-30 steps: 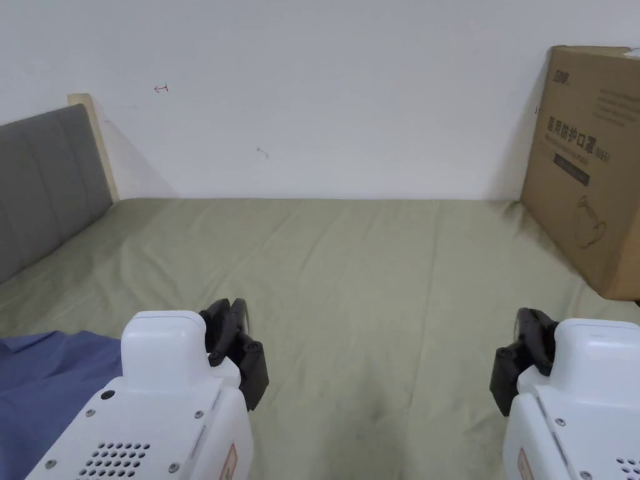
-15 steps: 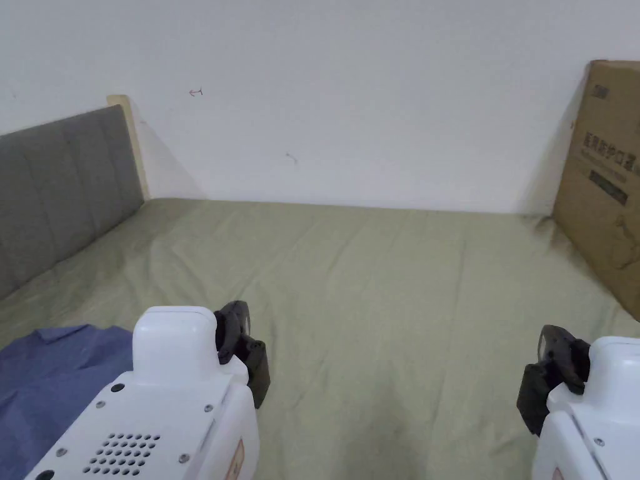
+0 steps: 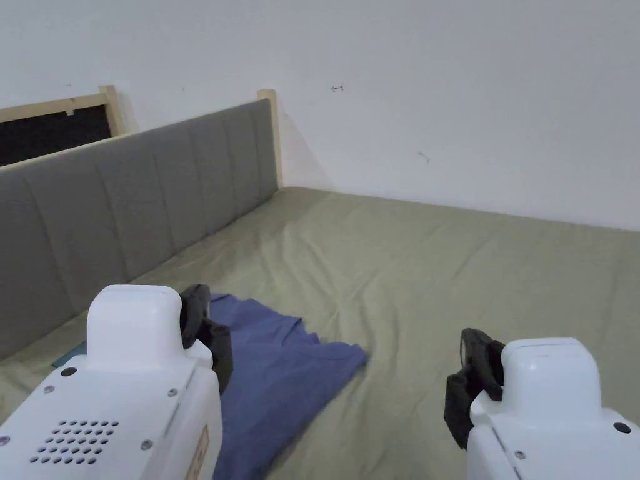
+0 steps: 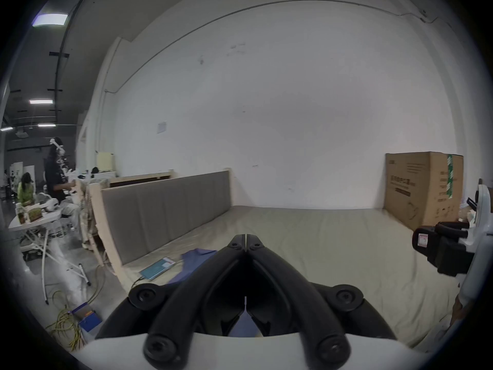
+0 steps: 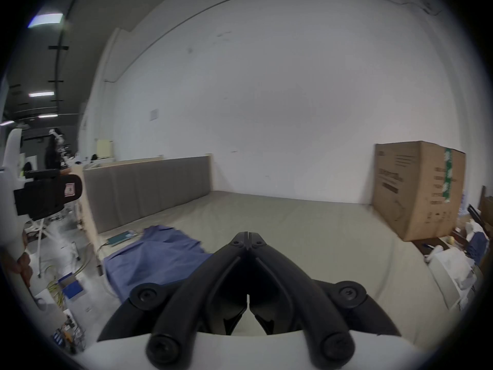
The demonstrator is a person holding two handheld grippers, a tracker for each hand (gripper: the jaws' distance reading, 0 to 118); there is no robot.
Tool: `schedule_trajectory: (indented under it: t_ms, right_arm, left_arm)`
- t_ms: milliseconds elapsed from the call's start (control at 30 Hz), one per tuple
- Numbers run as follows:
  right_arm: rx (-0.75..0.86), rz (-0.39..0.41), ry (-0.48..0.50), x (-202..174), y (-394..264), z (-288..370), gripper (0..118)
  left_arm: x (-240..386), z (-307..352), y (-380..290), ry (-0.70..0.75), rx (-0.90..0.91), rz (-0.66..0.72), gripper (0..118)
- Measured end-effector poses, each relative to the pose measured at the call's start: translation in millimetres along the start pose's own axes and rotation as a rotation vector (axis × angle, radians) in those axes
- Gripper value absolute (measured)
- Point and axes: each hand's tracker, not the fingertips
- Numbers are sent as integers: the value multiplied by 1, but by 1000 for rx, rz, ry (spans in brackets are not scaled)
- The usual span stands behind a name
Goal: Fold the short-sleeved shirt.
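A blue short-sleeved shirt (image 3: 281, 375) lies rumpled on the olive bed sheet (image 3: 437, 275) near the bed's left front corner; it also appears in the right gripper view (image 5: 157, 255) and, partly behind the jaws, in the left gripper view (image 4: 197, 261). My left gripper (image 3: 199, 312) hovers above the shirt's near part, jaws pressed together with nothing between them (image 4: 246, 237). My right gripper (image 3: 470, 350) hangs over bare sheet to the right of the shirt, jaws also closed and empty (image 5: 247, 235).
A grey padded headboard (image 3: 125, 212) runs along the bed's left side. A teal flat device (image 4: 157, 267) lies by it near the shirt. A big cardboard box (image 5: 416, 189) stands at the bed's far right. People and a table (image 4: 34, 215) are beyond the headboard.
The head camera has swung left, bringing the headboard and much more of the shirt into the picture and losing the box. Both grippers remain shut and low in front.
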Motion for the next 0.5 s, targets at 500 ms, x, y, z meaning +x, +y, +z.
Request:
schedule_trajectory:
  t_ms: [500]
  right_arm:
    - [-114, 19, 28, -4, -23, -30, 0]
  left_arm:
    - [-10, -119, -84, -126, -378, 111, 0]
